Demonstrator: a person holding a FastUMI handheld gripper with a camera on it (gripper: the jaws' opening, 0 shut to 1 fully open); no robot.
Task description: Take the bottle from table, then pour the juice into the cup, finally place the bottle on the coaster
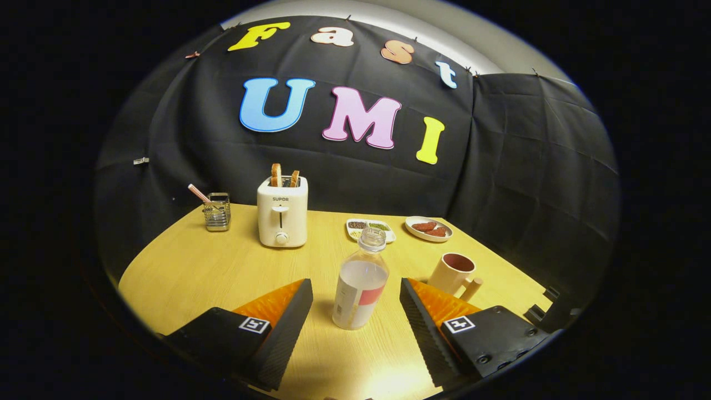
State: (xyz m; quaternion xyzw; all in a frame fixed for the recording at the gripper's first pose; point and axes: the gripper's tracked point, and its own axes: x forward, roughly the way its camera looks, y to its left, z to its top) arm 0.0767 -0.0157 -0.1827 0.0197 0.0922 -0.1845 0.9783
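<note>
- Bottle [360,280] stands upright on the wooden table [194,266], just ahead of the gripper [355,291] and centred in the gap between its two fingers; neither finger touches it.
- It is clear plastic with a pale liquid filling most of the body, a label wrapped around the lower half, and a clear cap on top.
- Gripper fingers are spread wide apart, one on the left of the bottle and one on the right, with bare table showing on both sides of the bottle.
- Cup [452,273], a cream mug with a dark red inside, stands upright to the right of the bottle and a little farther away, just beyond the right finger; its handle points toward the near right.
- A white toaster [282,213] with slices of toast sticking out of its slots sits farther back on the left, well apart from the bottle.
- A small wire basket [217,211] holding a striped stick stands at the far left of the table, left of the toaster.
- Behind the bottle, near the far edge, lies a white divided dish [370,227] of small bits of food; its near part is hidden by the bottle's cap.
- To the right of that dish is a white oval plate [428,228] carrying reddish-brown pieces.
- Nothing lies between the fingers and the bottle.
</note>
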